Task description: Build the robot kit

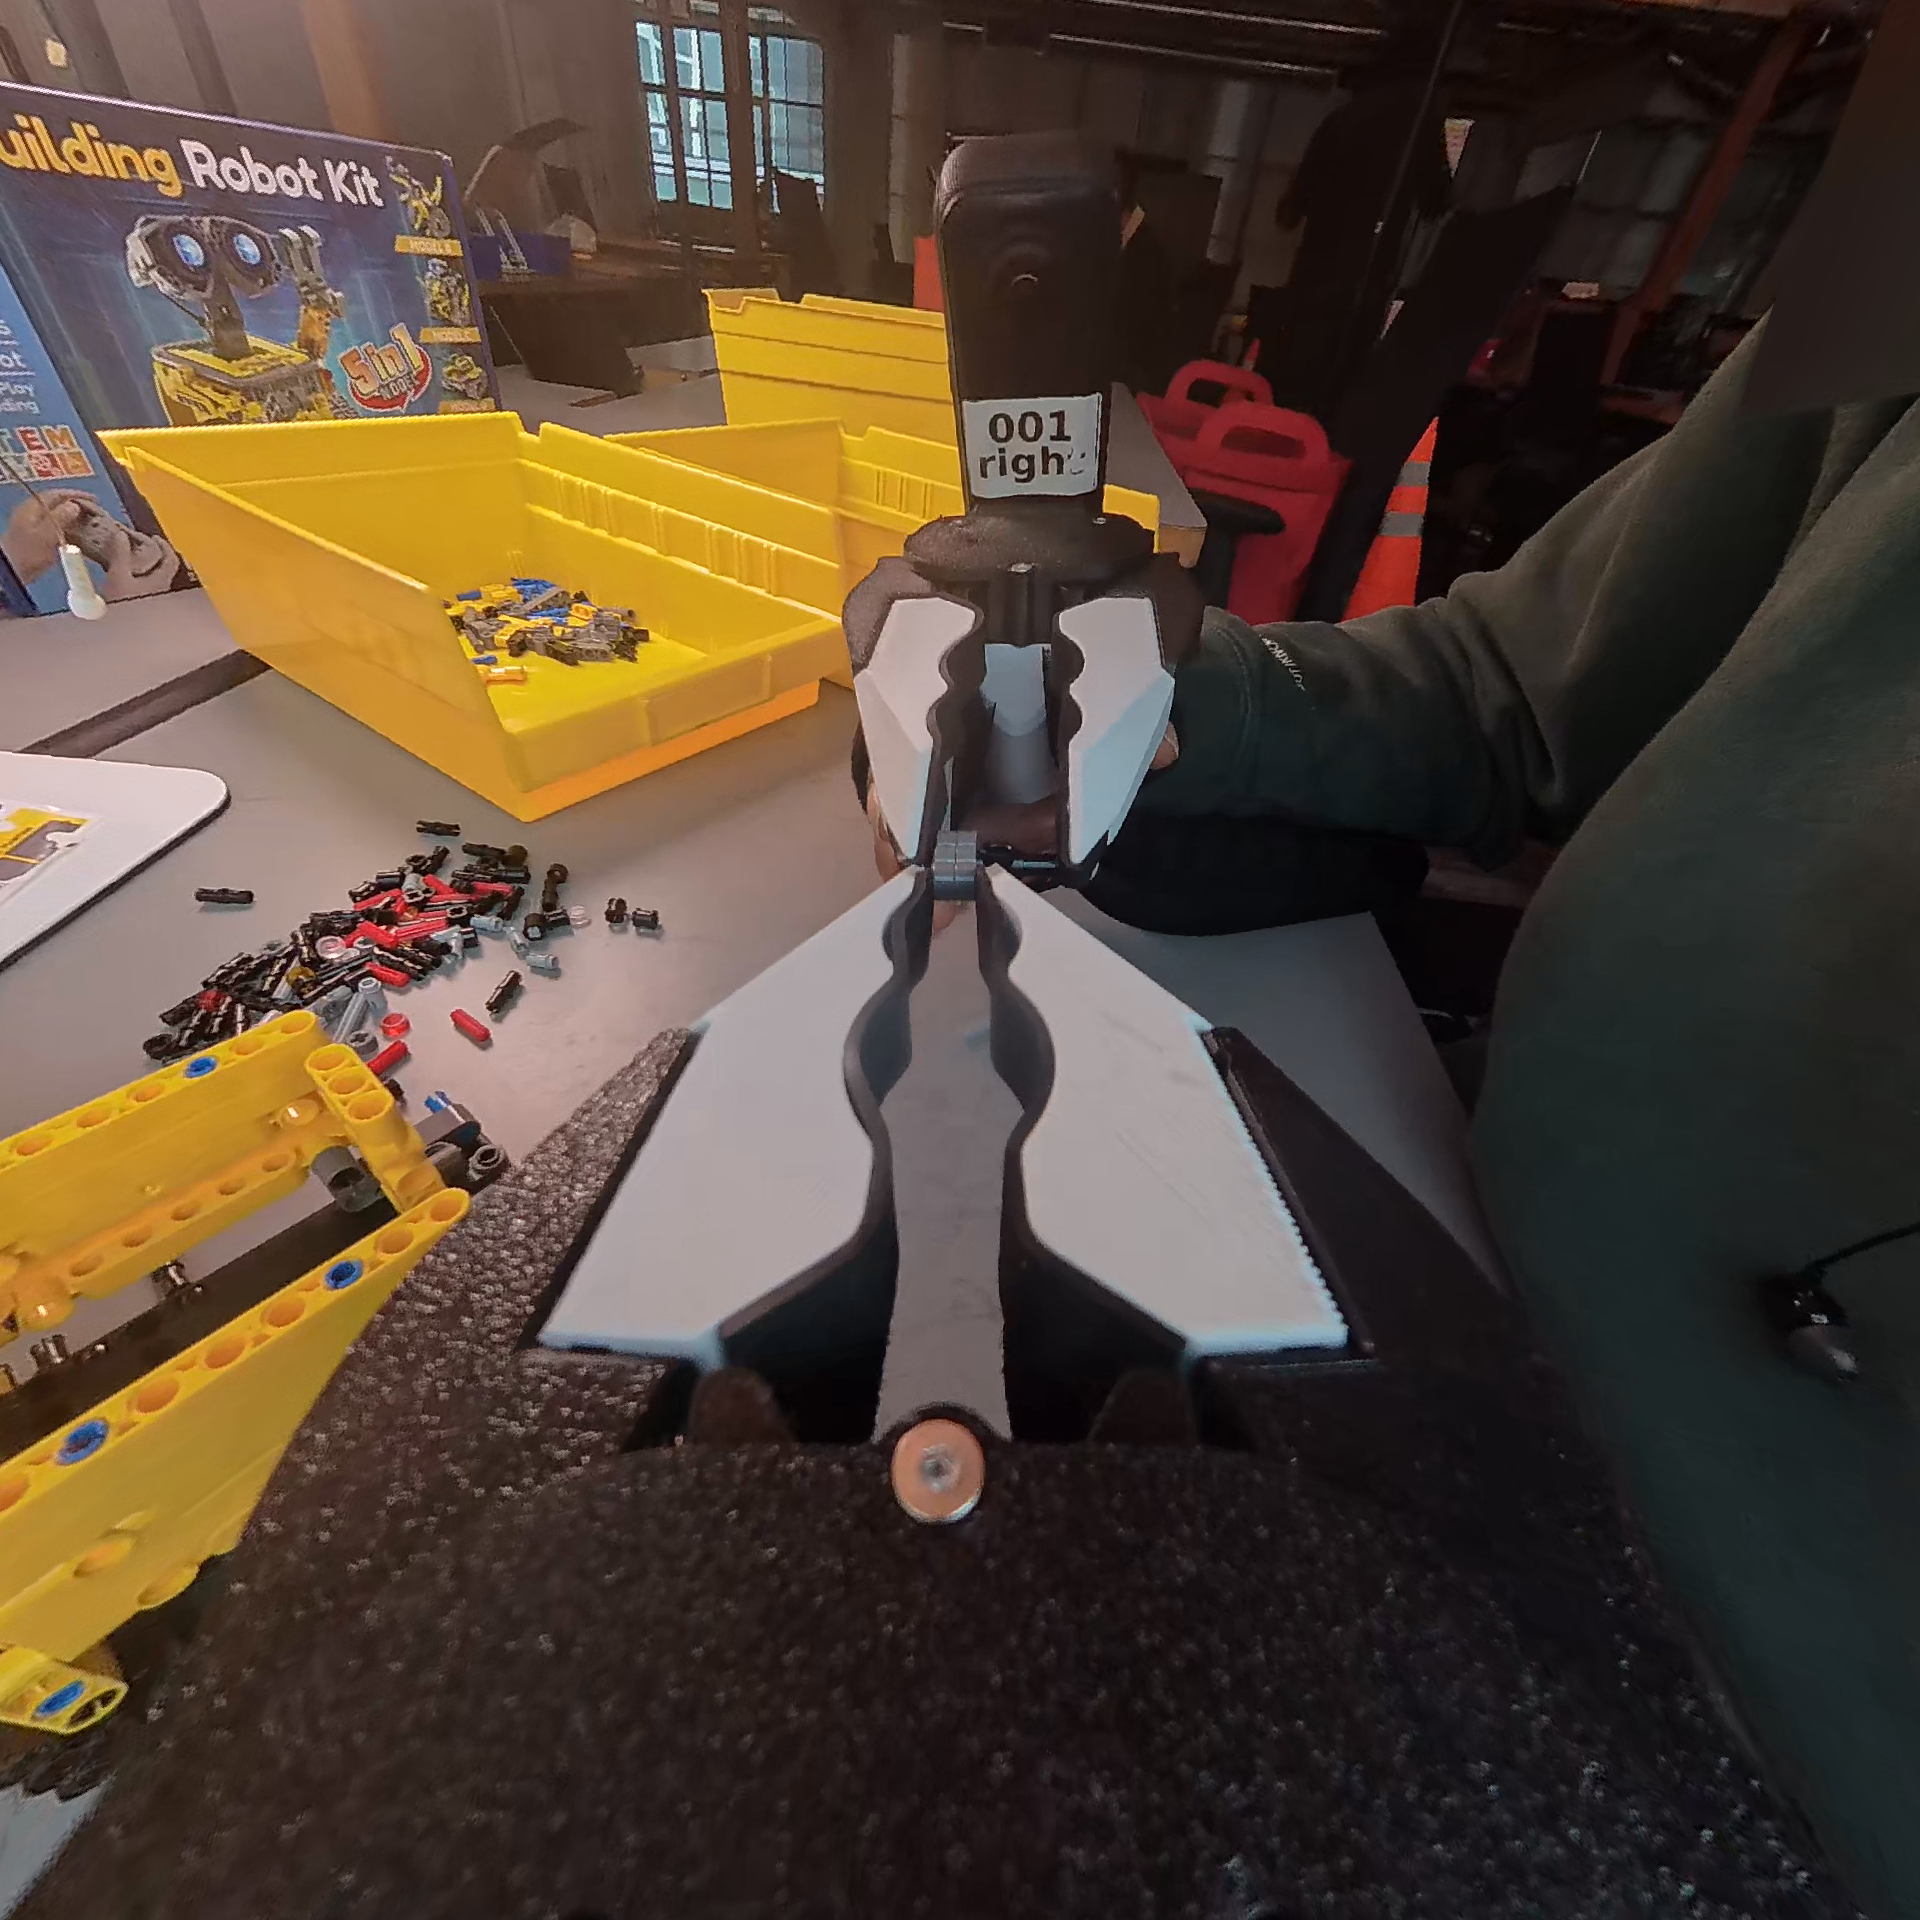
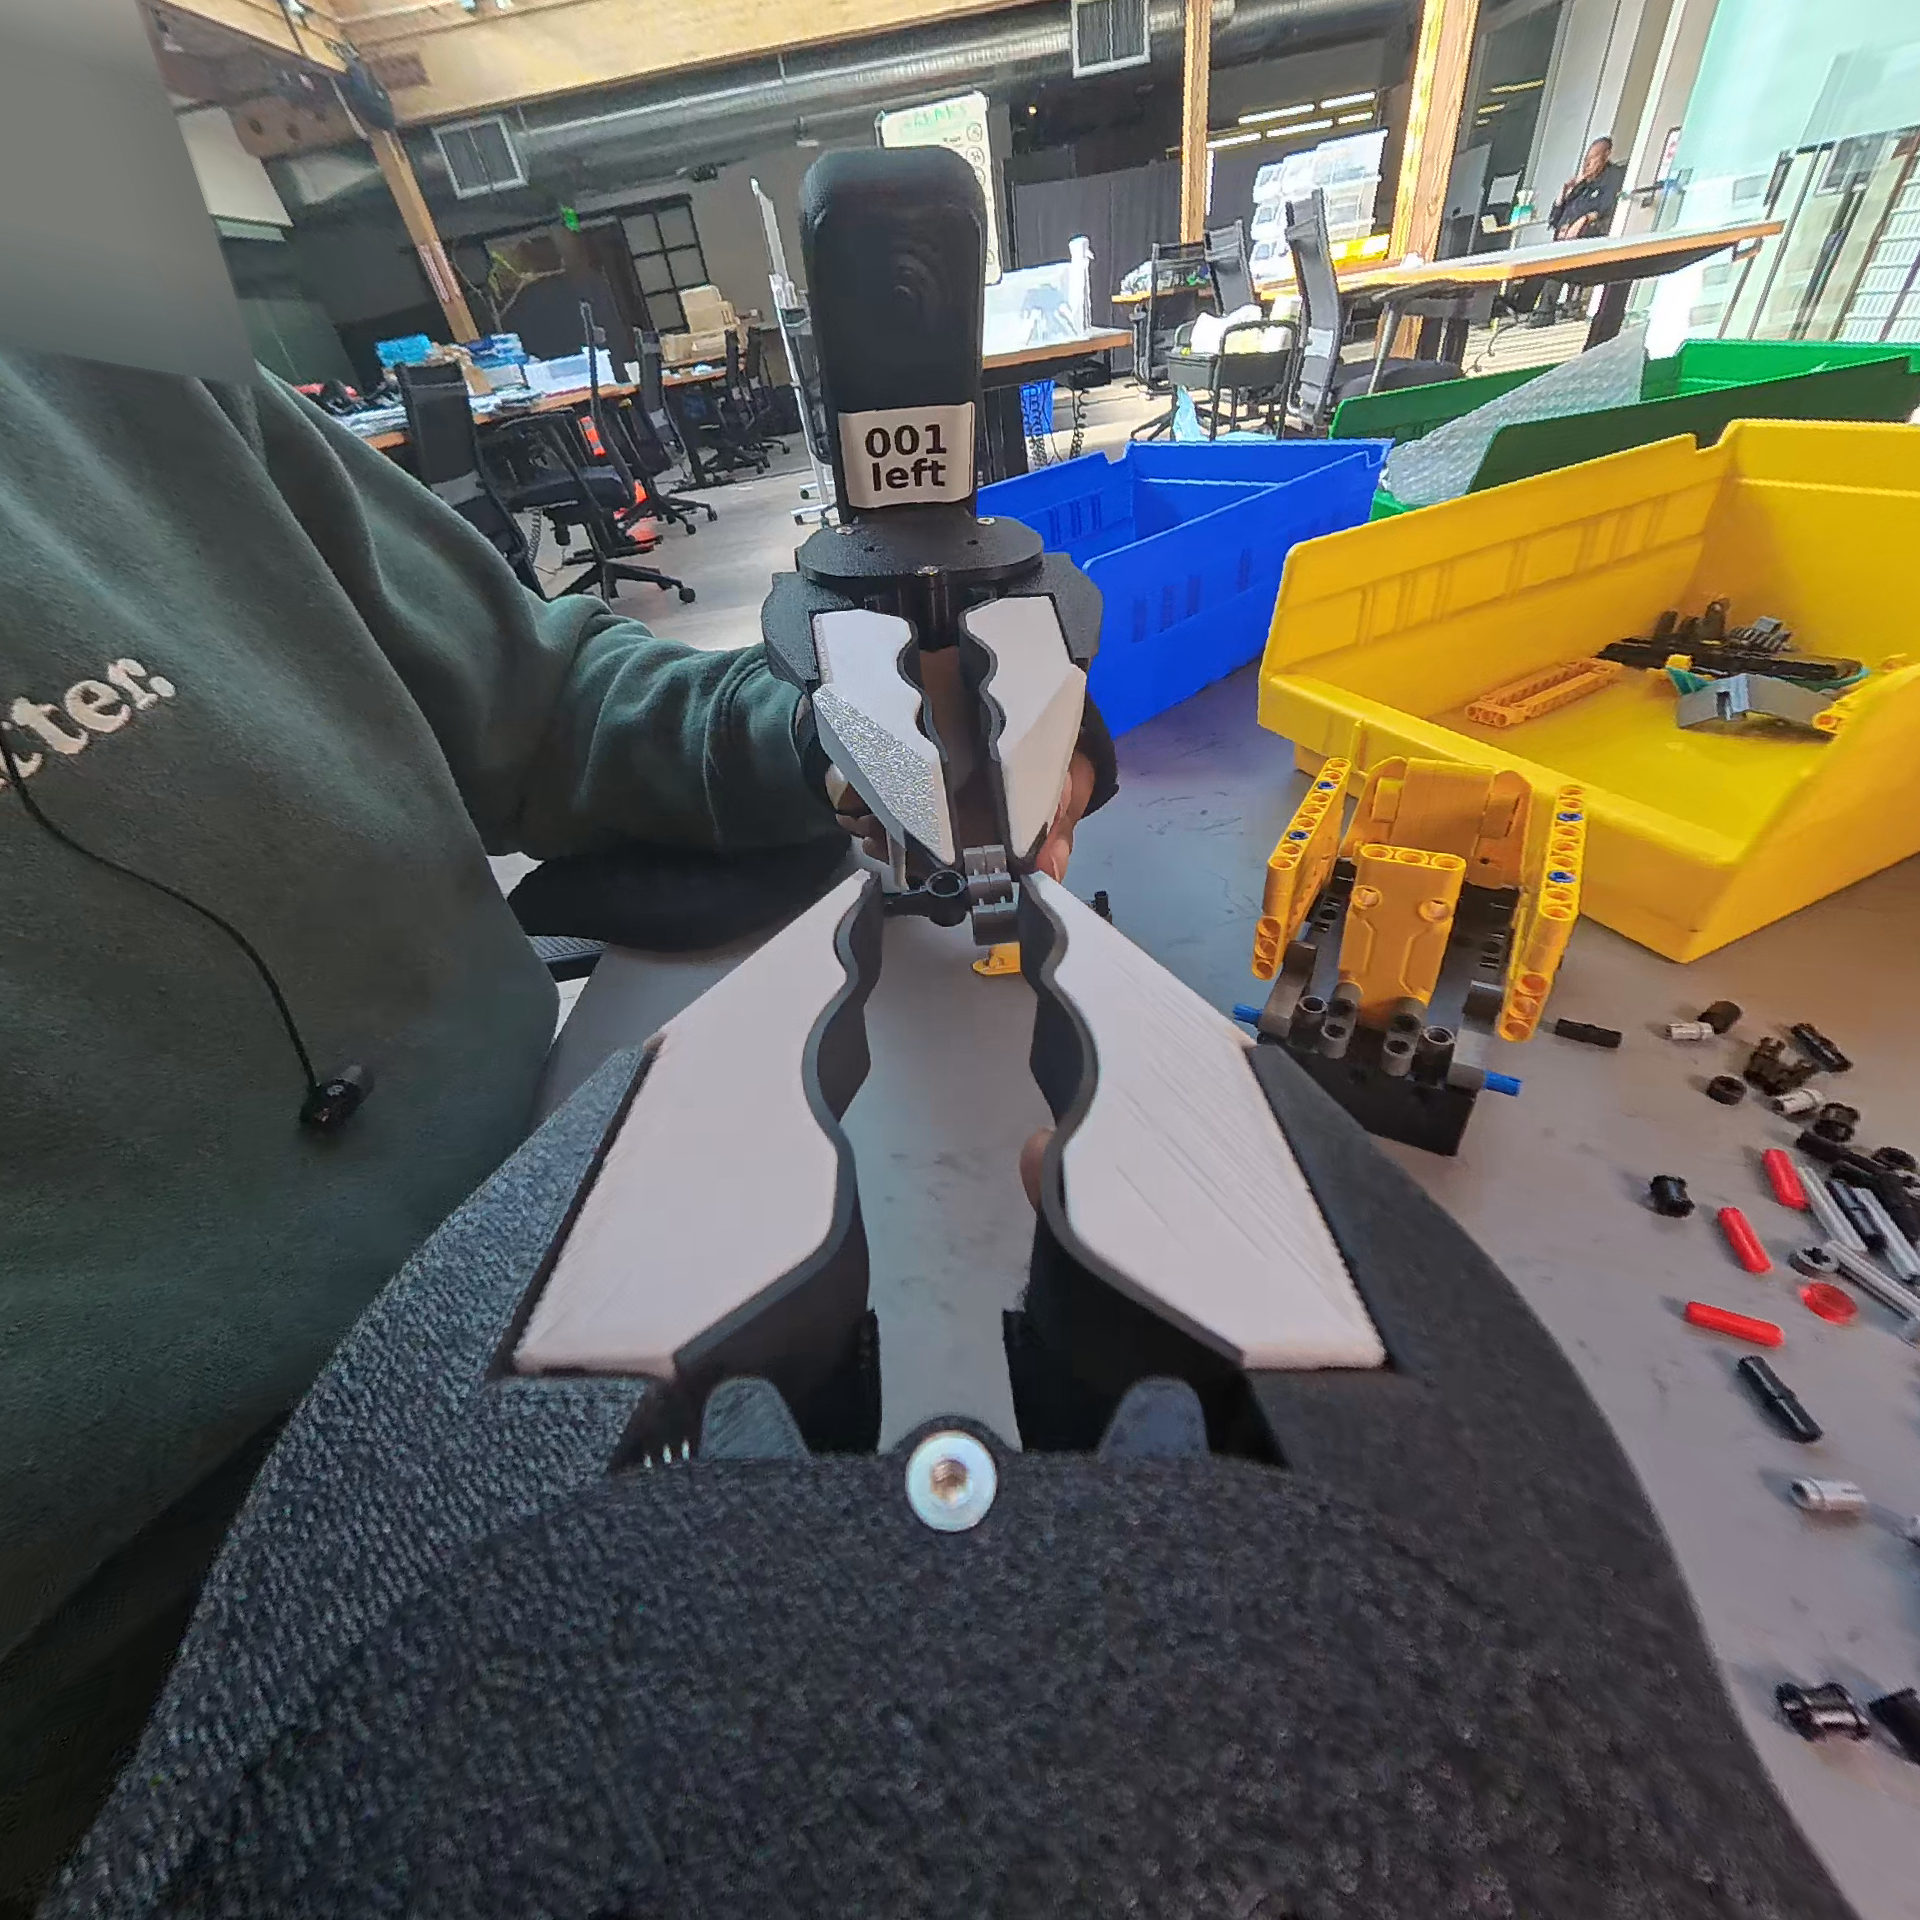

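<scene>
It was a big open workshop with office desks. Long tables [image 2: 1507, 265] and rolling chairs [image 2: 613, 488] filled the room under wooden beams [image 2: 1434, 156]. Yellow bins [image 1: 416, 582] of toy building parts sat on a grey table [image 1: 727, 831].

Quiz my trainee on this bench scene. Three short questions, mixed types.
1. True or false: the left gripper has its jaws shut on a small grey piece.
2. In the right wrist view, the bin just behind the yellow model is: A red, B yellow, C white.
3. Fill in: the loose pins lie on the ____.

Key: 1 true; 2 B; 3 table.
</scene>
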A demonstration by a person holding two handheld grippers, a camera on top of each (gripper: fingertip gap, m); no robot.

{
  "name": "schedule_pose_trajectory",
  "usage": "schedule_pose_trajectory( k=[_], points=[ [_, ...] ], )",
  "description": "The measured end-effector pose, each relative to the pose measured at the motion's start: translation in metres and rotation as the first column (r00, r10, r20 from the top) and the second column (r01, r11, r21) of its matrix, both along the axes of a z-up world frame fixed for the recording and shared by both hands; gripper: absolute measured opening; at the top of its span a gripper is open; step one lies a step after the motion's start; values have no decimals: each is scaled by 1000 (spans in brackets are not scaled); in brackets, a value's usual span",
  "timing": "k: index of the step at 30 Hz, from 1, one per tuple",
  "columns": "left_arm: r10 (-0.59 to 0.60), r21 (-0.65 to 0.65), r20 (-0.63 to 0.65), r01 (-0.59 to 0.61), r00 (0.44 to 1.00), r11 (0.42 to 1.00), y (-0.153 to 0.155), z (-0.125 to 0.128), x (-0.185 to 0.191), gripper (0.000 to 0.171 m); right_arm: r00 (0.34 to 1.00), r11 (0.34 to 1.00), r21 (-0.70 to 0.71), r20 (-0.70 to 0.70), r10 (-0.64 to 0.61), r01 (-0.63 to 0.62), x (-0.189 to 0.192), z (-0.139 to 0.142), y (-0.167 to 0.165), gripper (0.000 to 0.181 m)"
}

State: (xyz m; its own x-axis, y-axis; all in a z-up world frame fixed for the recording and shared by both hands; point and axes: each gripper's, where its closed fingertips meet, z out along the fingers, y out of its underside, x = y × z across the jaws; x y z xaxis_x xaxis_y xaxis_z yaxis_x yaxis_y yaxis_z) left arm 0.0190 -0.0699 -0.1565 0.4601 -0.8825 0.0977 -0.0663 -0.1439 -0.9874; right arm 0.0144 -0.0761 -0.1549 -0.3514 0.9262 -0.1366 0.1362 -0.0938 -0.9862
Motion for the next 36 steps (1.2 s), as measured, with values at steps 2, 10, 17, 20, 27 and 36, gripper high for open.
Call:
schedule_pose_trajectory(
  k=[2,10,17,20,27,36],
  points=[
    [7,3,-6,-7,1000,1000,1,-1,0,7,1000,1000,11,3,-6,6,0,0,2,25],
    [38,32,-55,-36,998,999,4,-6,-1,7,999,999,44,28,-31,30,0,-6,6,25],
    [57,62,-144,-48,988,997,6,-17,0,7,995,995,100,93,-35,26,2,-18,8,25],
    [64,66,-181,-53,981,996,7,-23,0,7,992,993,117,116,-38,25,2,-24,8,25],
    [74,48,-217,-65,973,997,10,-32,-2,7,988,979,196,131,-82,55,-1,-34,12,26],
    [157,21,-227,-156,961,987,25,-36,-18,7,978,973,147,77,-192,180,-4,-23,34,21]
  ],
)
